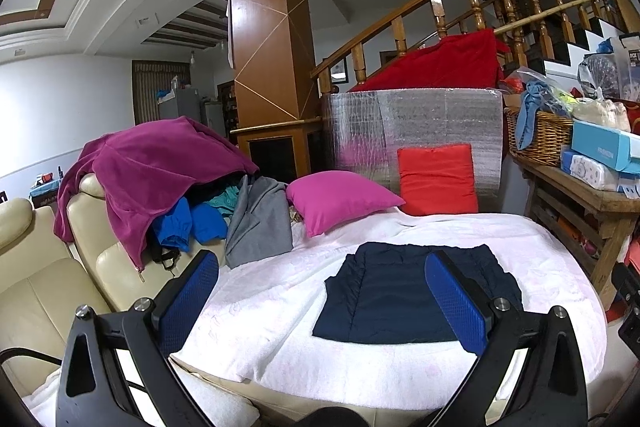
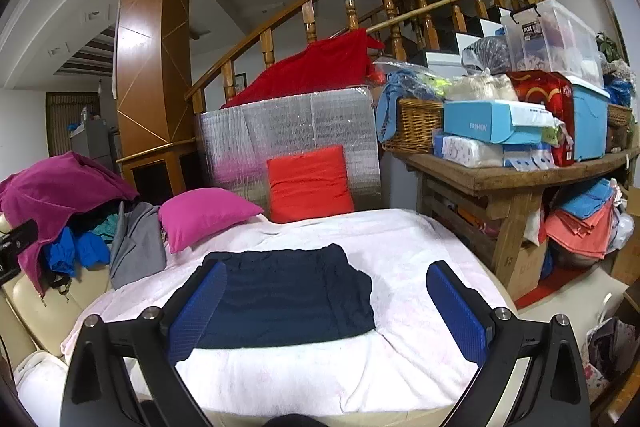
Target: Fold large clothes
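Observation:
A navy blue garment (image 1: 394, 297) (image 2: 286, 297) lies folded into a flat rectangle on the white blanket (image 1: 280, 291) (image 2: 404, 247). My left gripper (image 1: 320, 263) hovers open above the blanket's near-left part; its right finger overlaps the garment's right side in view. My right gripper (image 2: 326, 275) is also open, held above the garment's near-right corner with nothing between its blue pads. A heap of unfolded clothes, with a magenta fleece (image 1: 160, 163) (image 2: 56, 187) on top and blue and grey pieces below, rests on the cream sofa at the left.
A pink cushion (image 1: 340, 199) (image 2: 204, 213) and a red cushion (image 1: 438, 179) (image 2: 308, 183) lean at the blanket's far edge before a silver-wrapped box (image 2: 288, 131). A cluttered wooden table (image 2: 520, 175) with a wicker basket (image 2: 416, 125) stands at the right.

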Action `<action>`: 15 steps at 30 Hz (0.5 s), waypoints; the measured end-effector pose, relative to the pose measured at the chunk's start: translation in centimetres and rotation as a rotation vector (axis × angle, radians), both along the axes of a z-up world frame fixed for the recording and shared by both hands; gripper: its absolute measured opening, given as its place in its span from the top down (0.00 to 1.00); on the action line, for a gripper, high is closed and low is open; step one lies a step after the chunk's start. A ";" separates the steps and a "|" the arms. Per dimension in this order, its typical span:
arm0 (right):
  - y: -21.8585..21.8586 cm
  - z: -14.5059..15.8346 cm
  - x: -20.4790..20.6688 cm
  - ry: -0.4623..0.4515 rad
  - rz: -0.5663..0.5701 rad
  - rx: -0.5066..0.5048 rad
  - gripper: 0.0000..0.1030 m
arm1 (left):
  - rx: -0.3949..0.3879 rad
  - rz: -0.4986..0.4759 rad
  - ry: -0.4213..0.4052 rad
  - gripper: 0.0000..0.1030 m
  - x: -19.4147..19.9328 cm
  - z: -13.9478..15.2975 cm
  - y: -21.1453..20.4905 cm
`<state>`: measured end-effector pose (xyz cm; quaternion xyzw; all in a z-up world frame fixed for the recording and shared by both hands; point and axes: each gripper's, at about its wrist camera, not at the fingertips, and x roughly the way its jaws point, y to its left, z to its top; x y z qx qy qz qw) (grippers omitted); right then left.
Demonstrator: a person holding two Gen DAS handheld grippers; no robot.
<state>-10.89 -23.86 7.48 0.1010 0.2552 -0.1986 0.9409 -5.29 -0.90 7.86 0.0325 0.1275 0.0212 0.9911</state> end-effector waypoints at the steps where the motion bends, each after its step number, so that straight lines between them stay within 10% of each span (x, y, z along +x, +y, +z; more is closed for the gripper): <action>1: 0.0 0.1 0.3 0.001 0.002 -0.002 0.02 | -0.001 0.000 0.003 0.00 0.2 0.0 0.1; 15: 0.0 -1.9 5.5 0.056 0.016 0.010 0.01 | -0.006 0.017 0.069 0.00 5.3 -1.2 0.8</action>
